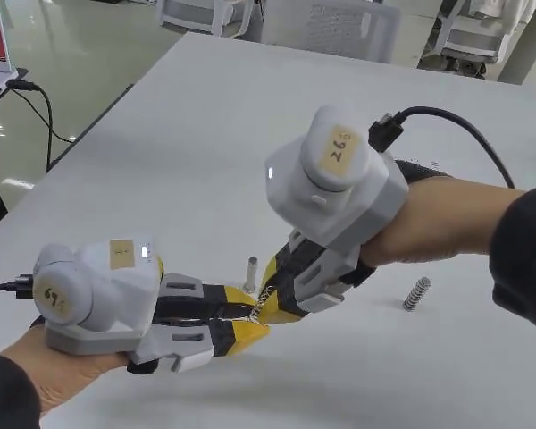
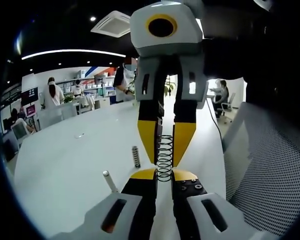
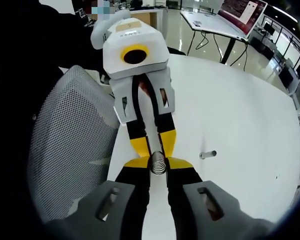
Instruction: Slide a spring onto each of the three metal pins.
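My left gripper (image 1: pixel 247 318) and right gripper (image 1: pixel 273 307) meet tip to tip low over the white table (image 1: pixel 205 134). The right gripper (image 3: pixel 158 163) is shut on a steel spring (image 3: pixel 158 165). Opposite it, the left gripper (image 3: pixel 154 148) is shut on a thin metal pin (image 3: pixel 154 144) that runs into the spring. In the left gripper view the spring (image 2: pixel 164 150) stretches from the right gripper's yellow fingers (image 2: pixel 149 140) down to my own tips (image 2: pixel 164 176). A second pin (image 1: pixel 251 273) stands upright just behind them. A loose spring (image 1: pixel 416 293) rests to the right.
In the left gripper view the standing pin (image 2: pixel 109 181) and the loose spring (image 2: pixel 136 156) are on the left. A mesh office chair (image 3: pixel 70 130) is close to the table edge. More chairs (image 1: pixel 330 27) line the far side. A black cable (image 1: pixel 45 116) hangs at the left.
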